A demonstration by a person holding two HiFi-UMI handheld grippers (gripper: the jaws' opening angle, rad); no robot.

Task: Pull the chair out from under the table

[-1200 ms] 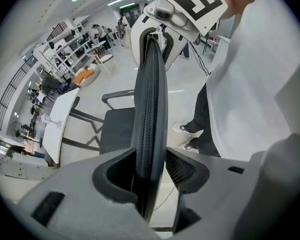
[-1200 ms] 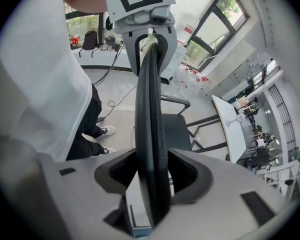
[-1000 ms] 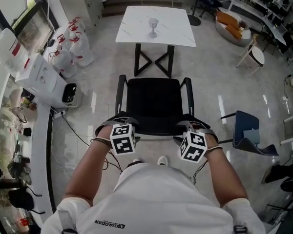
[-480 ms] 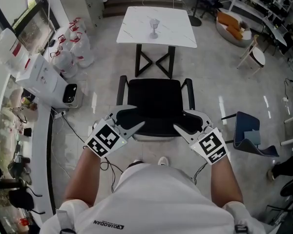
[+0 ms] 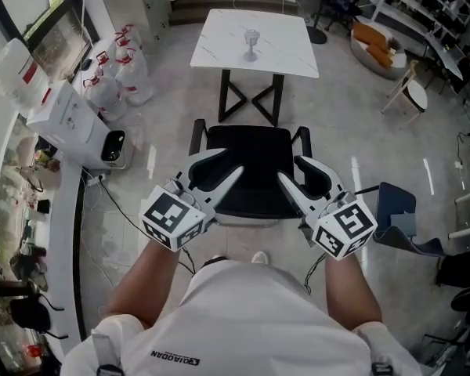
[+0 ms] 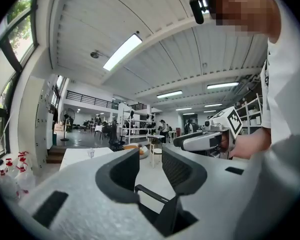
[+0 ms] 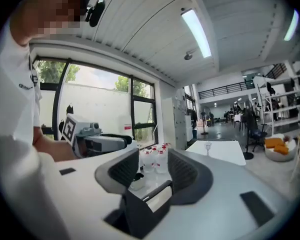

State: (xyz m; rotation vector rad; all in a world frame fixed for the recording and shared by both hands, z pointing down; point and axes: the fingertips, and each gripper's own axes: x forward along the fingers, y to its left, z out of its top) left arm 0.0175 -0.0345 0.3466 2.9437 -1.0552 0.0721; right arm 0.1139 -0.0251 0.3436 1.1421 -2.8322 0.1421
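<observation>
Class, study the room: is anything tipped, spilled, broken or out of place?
Nothing clearly stands out. The black chair stands upright in front of the white table, and the glass on it is upright. Only floor clutter at left: red-topped white containers beside a white box.

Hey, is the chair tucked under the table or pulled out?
Pulled out: the whole black chair sits clear of the white table, none of it under the top.

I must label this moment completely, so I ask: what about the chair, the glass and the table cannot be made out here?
Legs of the chair: head view, hidden under the chair itself.
Its front corners: head view, covered by the left gripper and the right gripper.
The glass on the table: head view, too small to show any contents.
</observation>
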